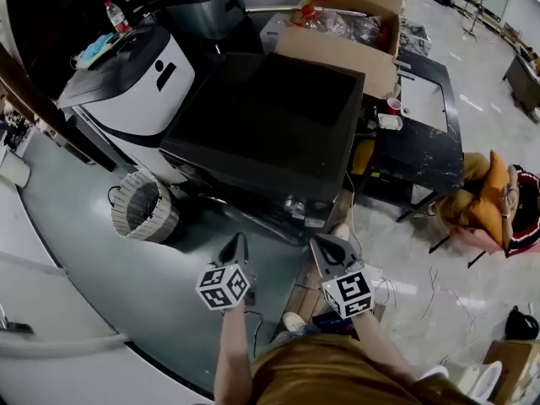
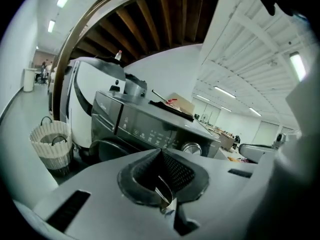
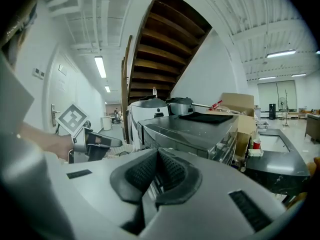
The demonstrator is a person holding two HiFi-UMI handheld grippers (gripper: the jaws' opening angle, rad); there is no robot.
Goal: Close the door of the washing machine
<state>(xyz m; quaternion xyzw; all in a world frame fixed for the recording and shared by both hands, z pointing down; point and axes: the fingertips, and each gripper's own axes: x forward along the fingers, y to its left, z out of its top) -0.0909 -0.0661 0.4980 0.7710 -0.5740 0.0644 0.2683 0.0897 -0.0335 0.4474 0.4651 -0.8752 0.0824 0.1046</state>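
- Washing machine (image 1: pixel 268 129): a dark grey front-loader in the middle of the head view, seen from above. Its front faces the person.
- Door (image 2: pixel 102 148): a dark round outline low on the machine's front, below the control panel (image 2: pixel 150 129) with its silver knob (image 2: pixel 191 148). The gripper body hides its lower part. As far as it shows, it lies flush against the front.
- Left gripper (image 1: pixel 239 245): held in front of the machine, apart from it, pointing toward its front. The left gripper view shows the two ribbed pads (image 2: pixel 175 171) pressed together with nothing between them.
- Right gripper (image 1: pixel 322 247): just beside the left one, also clear of the machine. In the right gripper view its jaws meet at the tip and grip nothing.
- White appliance (image 1: pixel 135 78): stands against the dark machine's left side, with a water bottle (image 1: pixel 116 15) on top.
- Woven basket (image 1: pixel 145 207): on the floor in front of the white appliance, near the left gripper.
- Cardboard box (image 1: pixel 342 32): open, behind the machine.
- Black table (image 1: pixel 426 137): to the right of the machine, with a red cup (image 1: pixel 393 105) at its near corner.
- Wooden staircase (image 3: pixel 165 49): its underside rises over the appliances.
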